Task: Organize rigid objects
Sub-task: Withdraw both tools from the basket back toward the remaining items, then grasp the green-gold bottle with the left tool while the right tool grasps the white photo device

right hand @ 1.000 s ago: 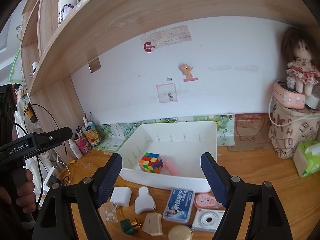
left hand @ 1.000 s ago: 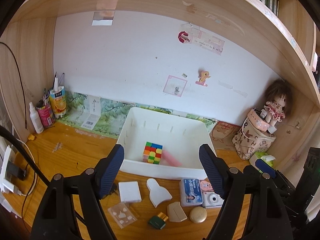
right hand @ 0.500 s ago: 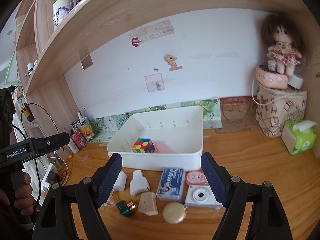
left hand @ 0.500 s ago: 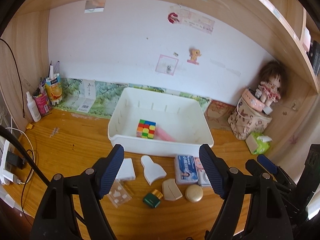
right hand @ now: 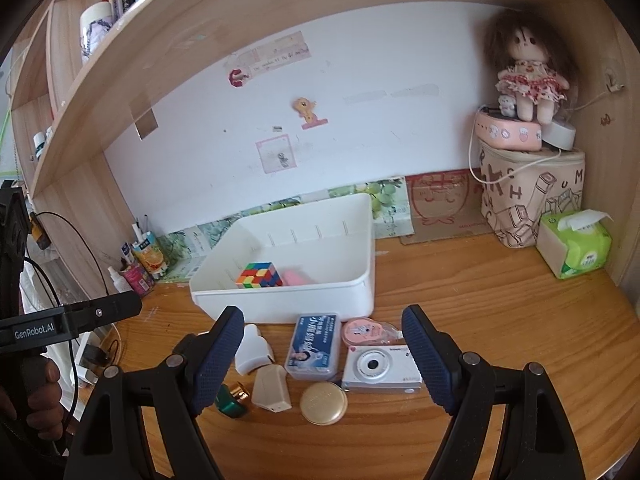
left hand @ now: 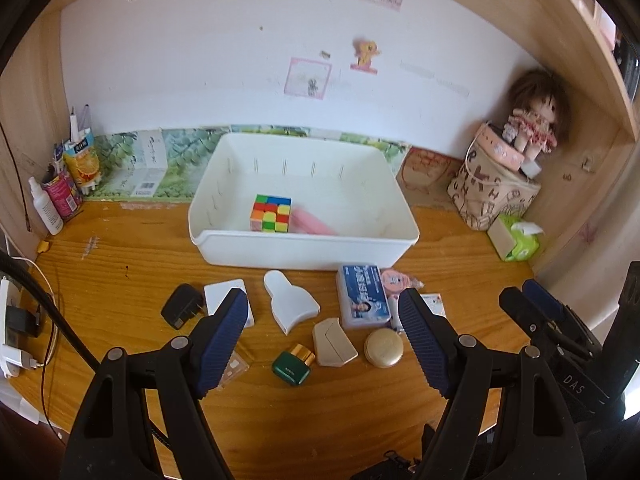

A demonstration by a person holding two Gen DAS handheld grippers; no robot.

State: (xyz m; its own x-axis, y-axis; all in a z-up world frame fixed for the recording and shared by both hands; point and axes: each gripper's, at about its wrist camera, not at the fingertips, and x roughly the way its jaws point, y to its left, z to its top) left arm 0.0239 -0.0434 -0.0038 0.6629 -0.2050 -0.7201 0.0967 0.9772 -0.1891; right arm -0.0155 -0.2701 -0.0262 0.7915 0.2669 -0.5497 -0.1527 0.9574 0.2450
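**Small hard items wait before the bin**

Both tools, left tool (left hand: 322,334) and right tool (right hand: 322,354), hover open and empty. The camera (right hand: 380,368) on the counter (right hand: 500,320) looks rigid, fragile; grip its flat sides. Beyond, the white bin (right hand: 280,304) holds a cube (right hand: 260,275).

Wooden desk (left hand: 120,264): white bin (left hand: 304,246), camera (right hand: 380,368), gold compact (left hand: 383,347), tissues (right hand: 576,248).

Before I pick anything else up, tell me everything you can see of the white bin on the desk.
The white bin is a rectangular open-top tub, apparently smooth plastic, with rounded corners, a rolled rim and thin slots along its inner walls. It sits flat on the wooden desk near the back wall. Inside are a colour cube and a pink object beside it. Neither gripper touches it.
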